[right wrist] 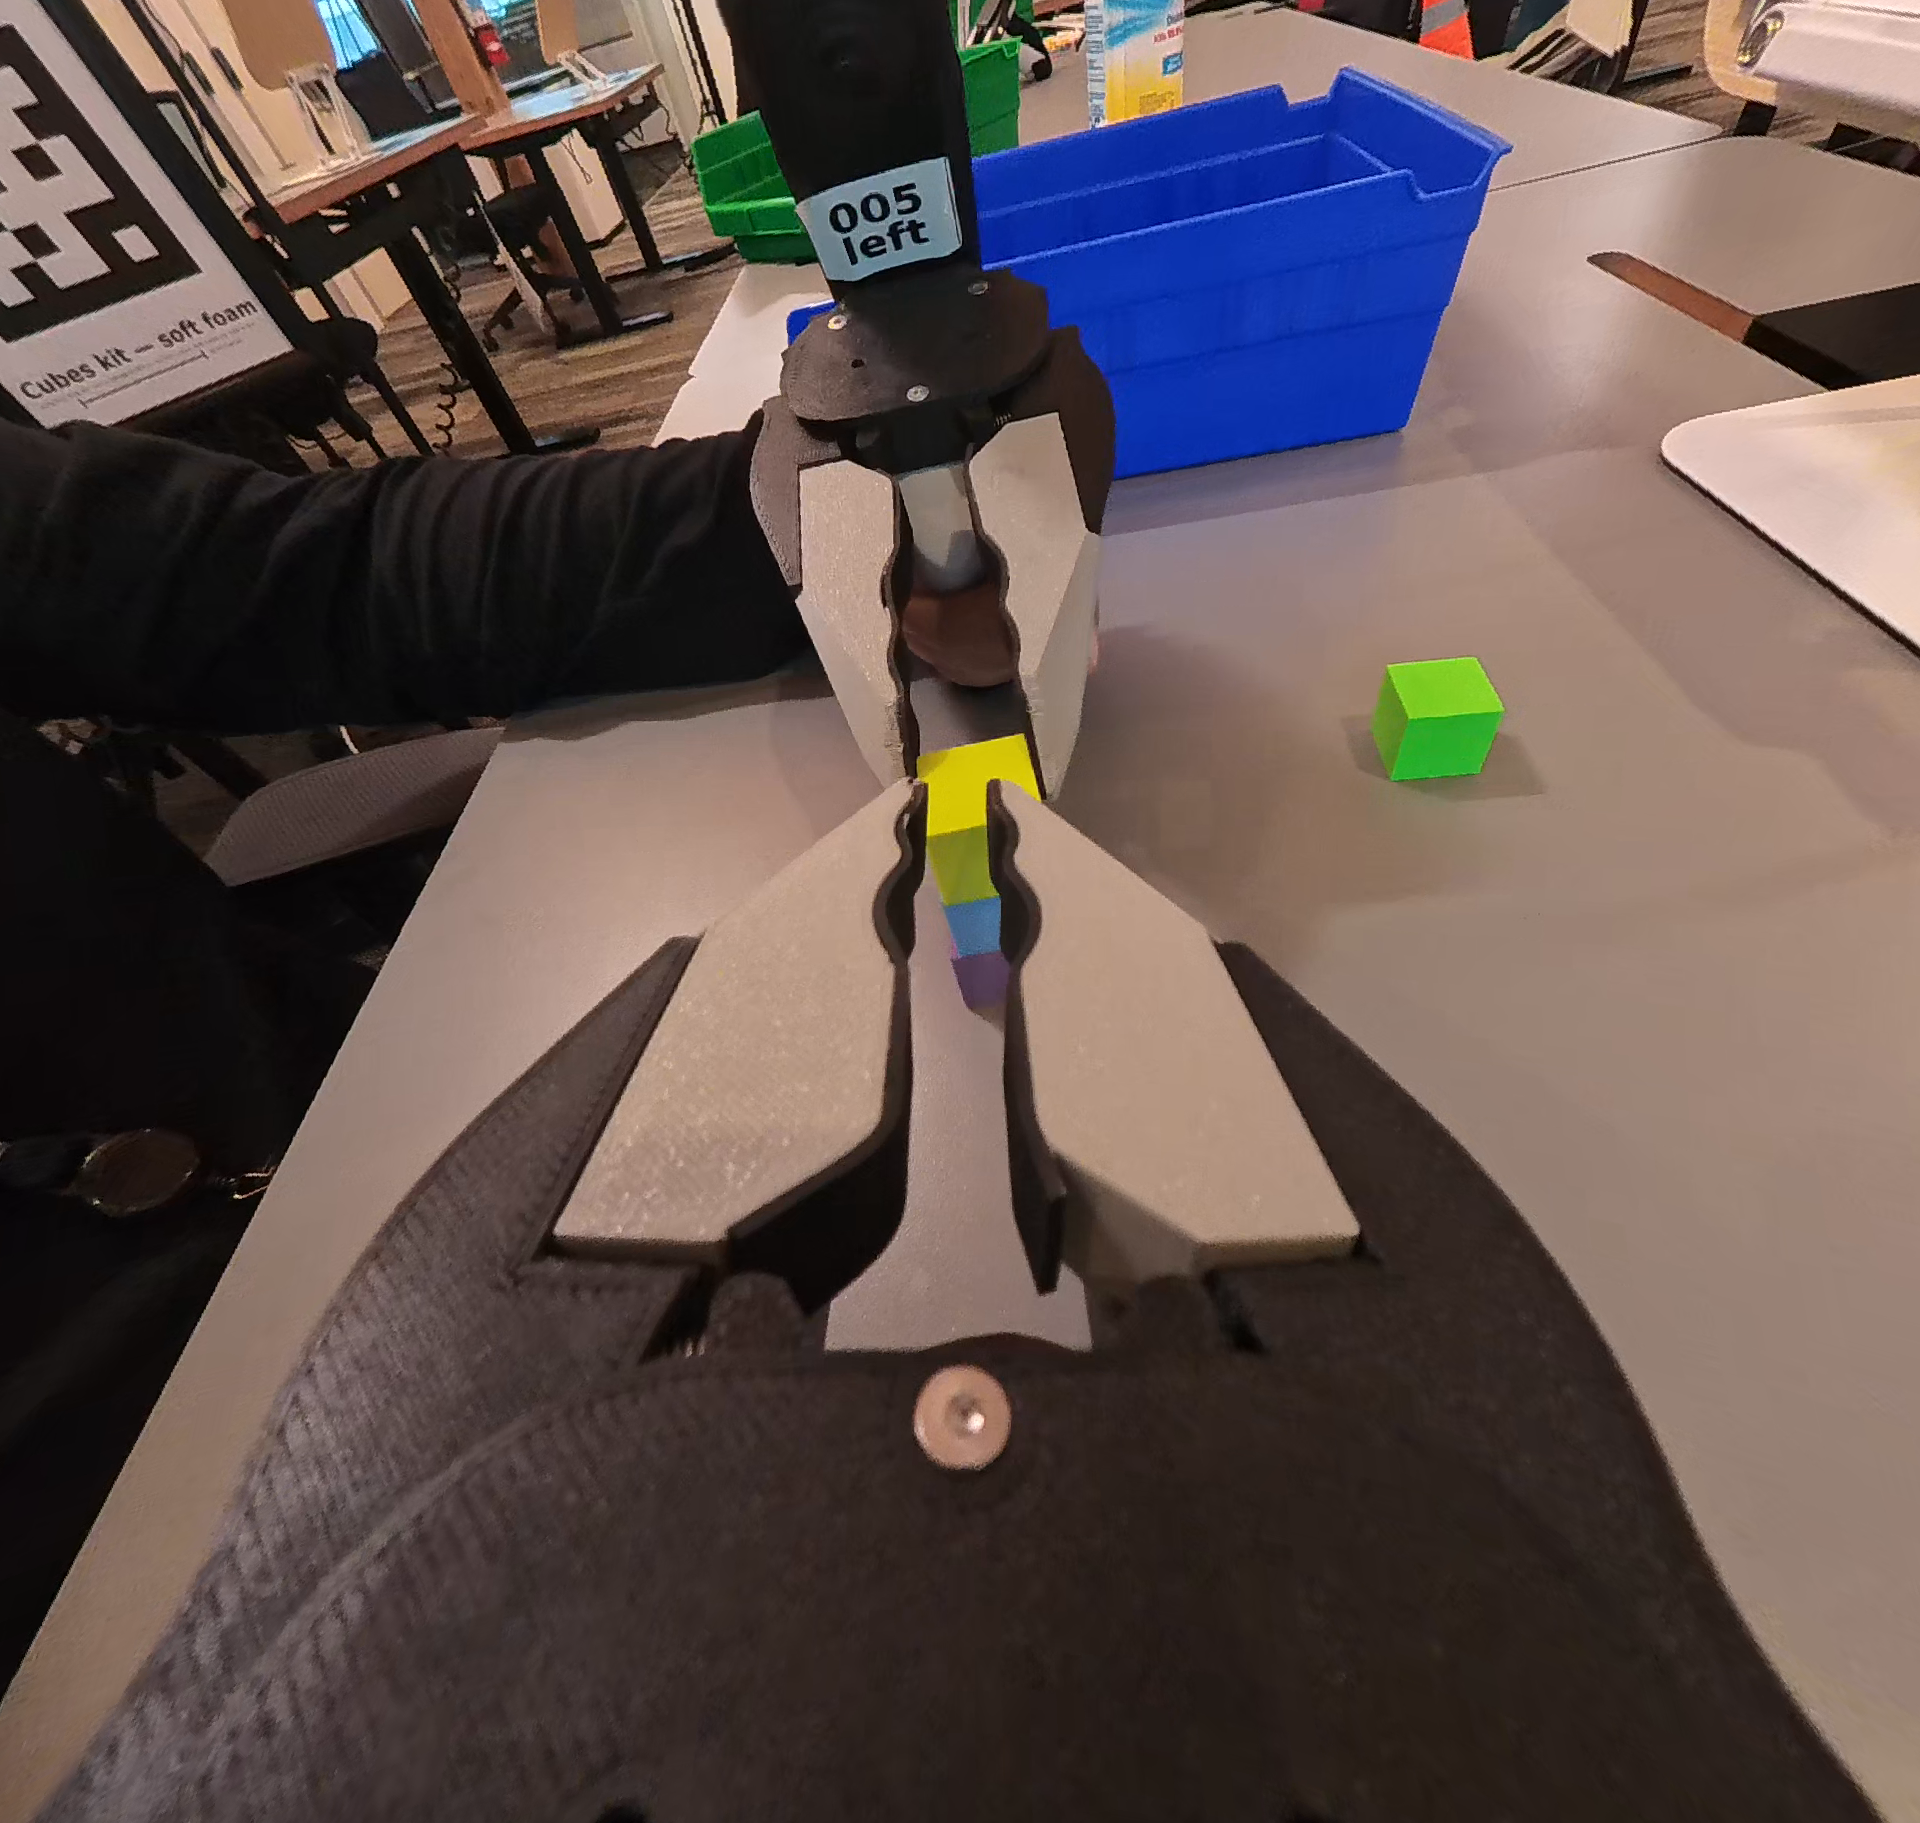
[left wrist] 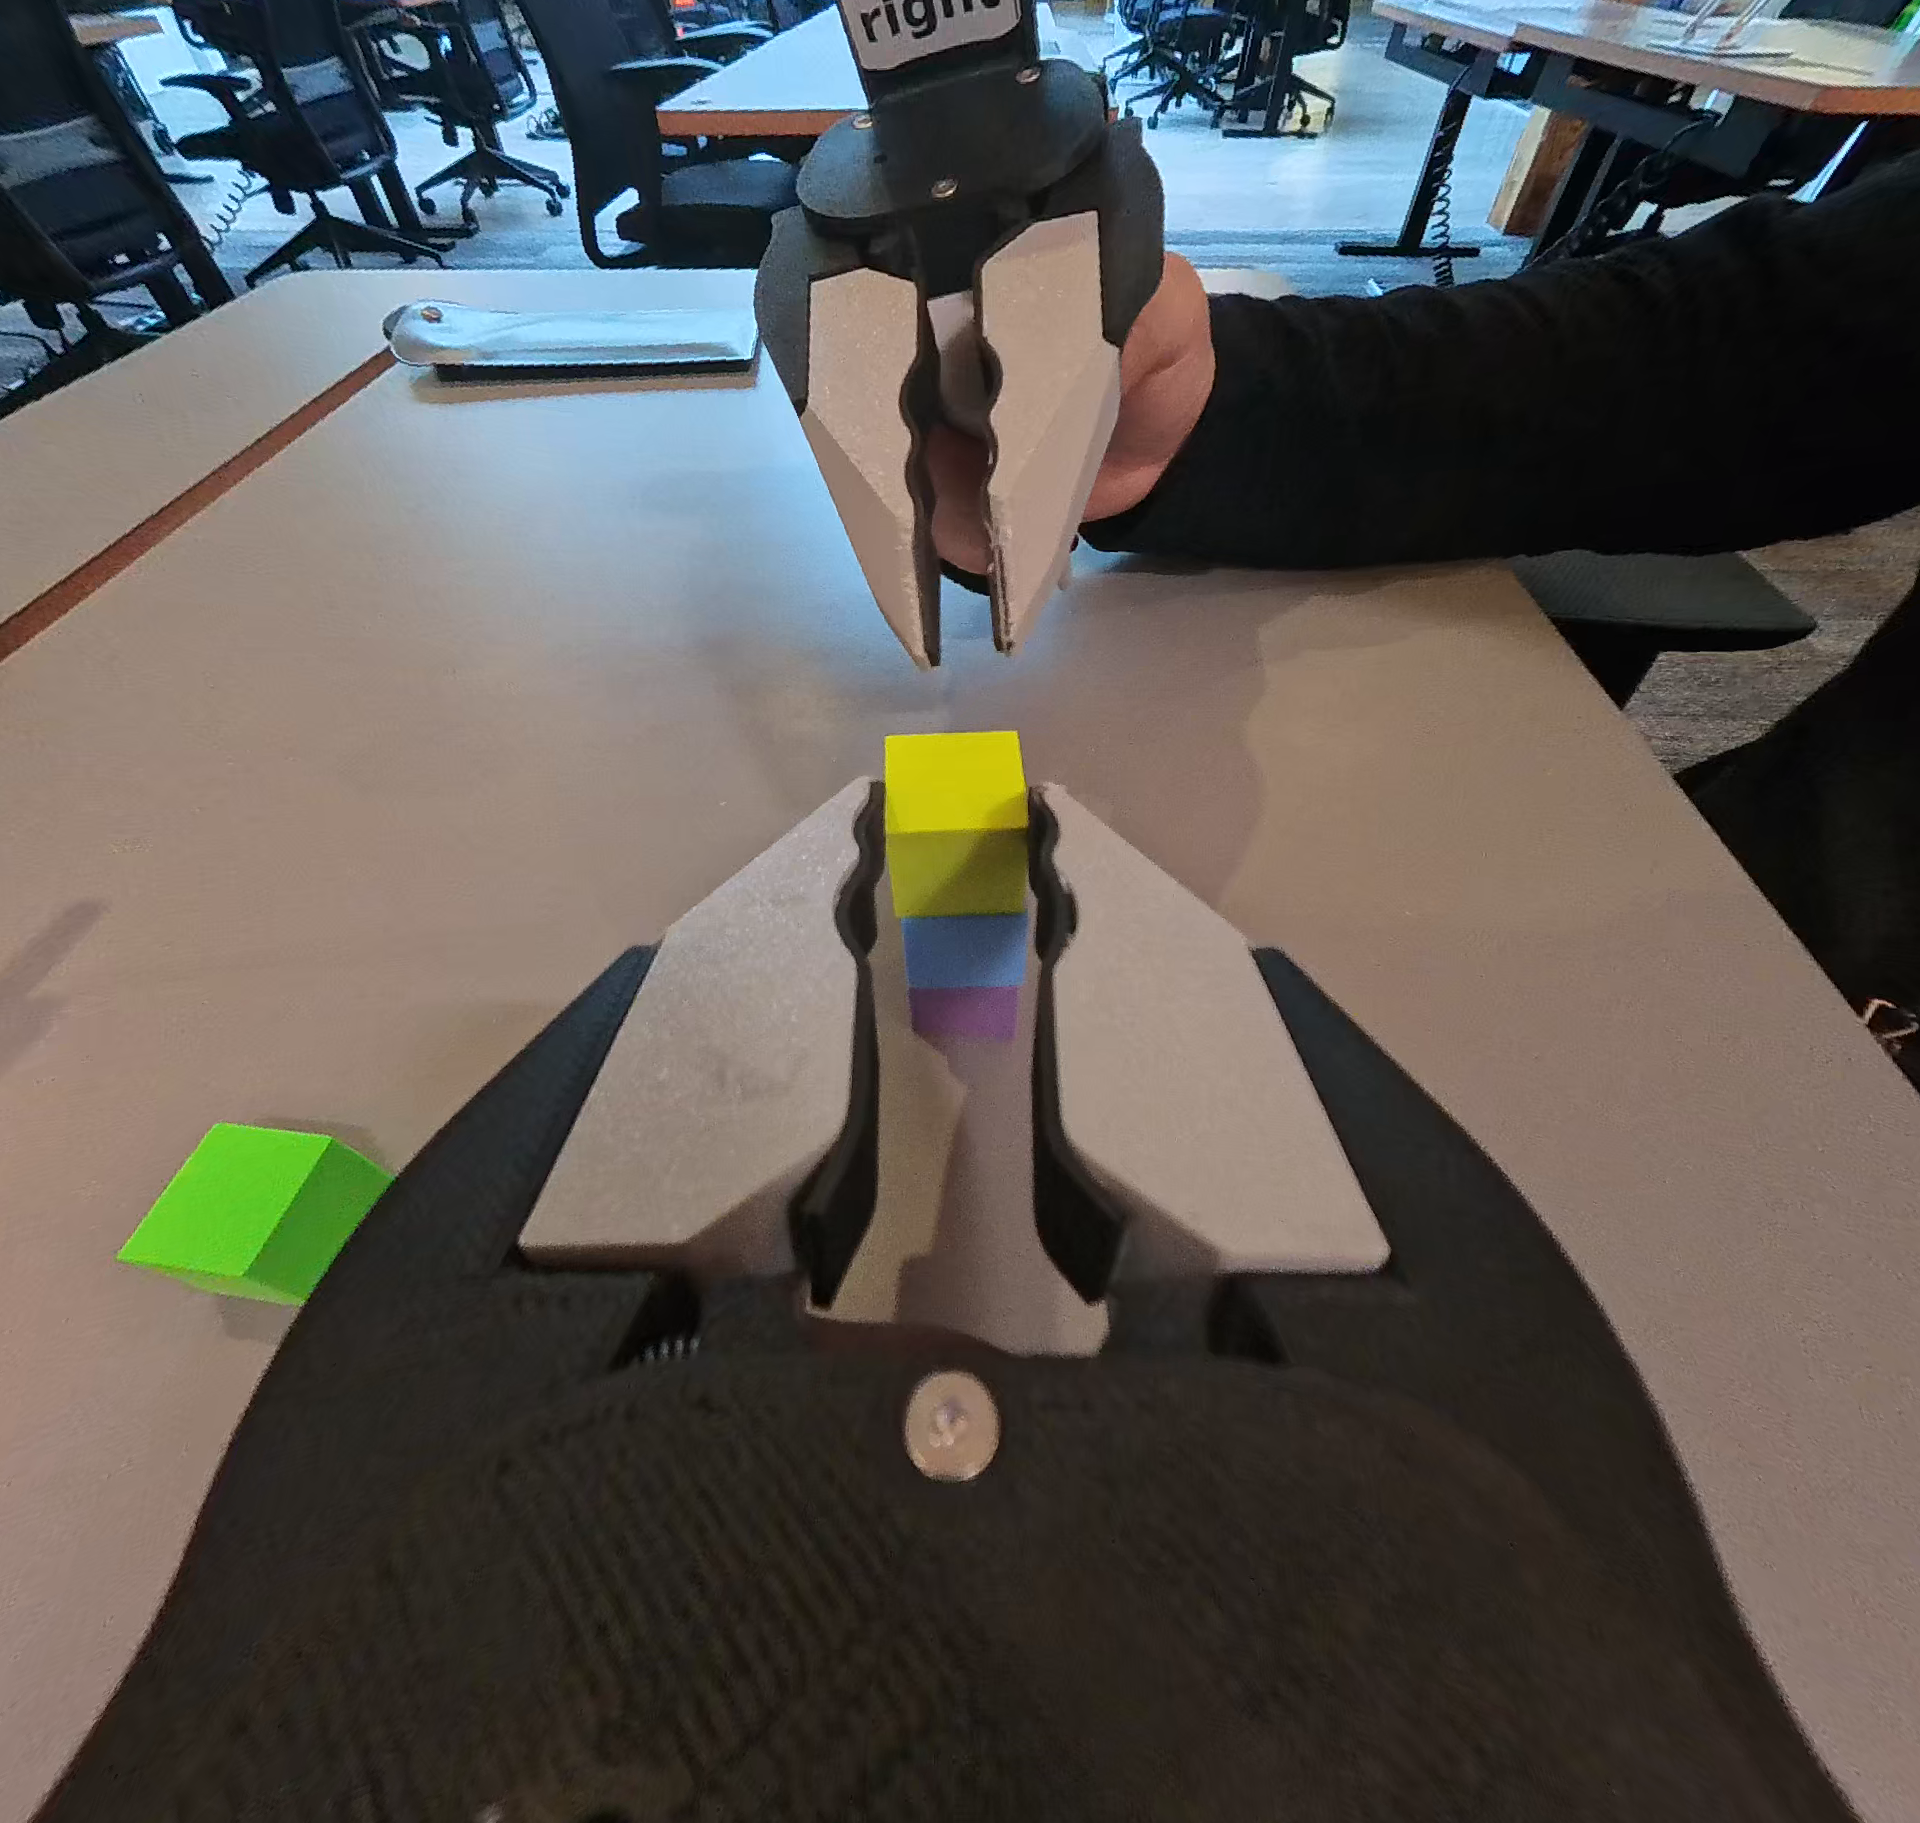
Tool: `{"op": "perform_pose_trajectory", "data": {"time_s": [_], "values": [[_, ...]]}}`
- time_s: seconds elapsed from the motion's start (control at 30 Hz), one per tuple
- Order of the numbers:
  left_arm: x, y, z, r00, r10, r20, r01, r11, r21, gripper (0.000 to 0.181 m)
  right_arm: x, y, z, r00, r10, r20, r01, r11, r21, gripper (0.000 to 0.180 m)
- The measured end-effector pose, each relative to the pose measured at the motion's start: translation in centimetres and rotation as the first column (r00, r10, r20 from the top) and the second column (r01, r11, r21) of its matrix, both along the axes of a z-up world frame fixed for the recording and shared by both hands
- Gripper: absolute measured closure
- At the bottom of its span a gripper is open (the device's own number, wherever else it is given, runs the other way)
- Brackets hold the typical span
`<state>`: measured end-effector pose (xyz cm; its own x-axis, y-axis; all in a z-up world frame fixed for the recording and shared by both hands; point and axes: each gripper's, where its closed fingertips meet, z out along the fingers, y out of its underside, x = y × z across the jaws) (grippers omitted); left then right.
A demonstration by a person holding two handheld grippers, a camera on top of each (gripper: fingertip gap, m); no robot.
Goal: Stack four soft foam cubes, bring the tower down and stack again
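My left claw (left wrist: 956, 797) sits around the yellow cube (left wrist: 954, 823), its fingers (left wrist: 774, 952) at either flank of the cube at the top of the tower. The gap just matches the cube's width, so I read it as gripping the yellow cube, though I cannot tell how firmly. Under the yellow cube stands a blue cube (left wrist: 964, 952), and under that a purple cube (left wrist: 964, 1013) on the grey table (left wrist: 416, 786); the three are upright, one on another, with the yellow one turned slightly off the blue.

My right claw (right wrist: 956, 786) hangs just above and beyond the tower, fingertips pointing down toward the yellow cube without touching it. Its jaws are nearly together with a narrow slit between them, and nothing is in them. In the left wrist view it shows as the far claw over the stack, with a hand (left wrist: 1153, 402) in a black sleeve (left wrist: 1558, 402) behind it.

The green cube (right wrist: 1437, 717) lies alone on the table, well apart from the tower, toward the left claw's side, tilted a little in the left wrist view.

A blue bin (right wrist: 1247, 267) stands at the far edge of the table in the right wrist view, behind the left claw. A flat dark and silver object (left wrist: 582, 339) lies at the opposite far edge.
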<state>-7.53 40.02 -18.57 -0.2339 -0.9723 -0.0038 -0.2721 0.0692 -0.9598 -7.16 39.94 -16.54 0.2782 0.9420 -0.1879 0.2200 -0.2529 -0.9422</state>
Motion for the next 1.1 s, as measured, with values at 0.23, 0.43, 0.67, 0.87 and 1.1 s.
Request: {"op": "perform_pose_trajectory", "data": {"time_s": [0.23,0.43,0.67,0.87,1.1], "values": [[0.0,0.1,0.0,1.0,0.009,0.003,-0.009,1.0,-0.003,0.142,0.0,0.0,0.0,1.0,0.0,0.0,0.0,1.0,0.0,0.171],[-0.1,0.5,1.1,0.998,0.033,0.058,-0.032,0.999,-0.017,0.124,0.1,0.0,0.1,1.0,-0.003,-0.001,0.003,1.0,0.003,0.171],[-2.8,11.6,3.2,0.796,0.597,0.101,-0.587,0.802,-0.113,0.129,0.6,0.4,0.5,1.0,-0.023,-0.021,0.024,1.0,0.006,0.171],[-3.8,14.9,-2.4,0.648,0.74,-0.178,-0.756,0.653,-0.037,0.108,0.5,0.5,0.2,1.0,-0.024,-0.011,0.024,1.0,-0.004,0.17],[-2.5,15.6,-4.5,0.568,0.772,-0.285,-0.792,0.607,0.065,0.107,0.6,0.5,0.7,0.999,-0.032,-0.015,0.032,0.999,0.013,0.17]]}}
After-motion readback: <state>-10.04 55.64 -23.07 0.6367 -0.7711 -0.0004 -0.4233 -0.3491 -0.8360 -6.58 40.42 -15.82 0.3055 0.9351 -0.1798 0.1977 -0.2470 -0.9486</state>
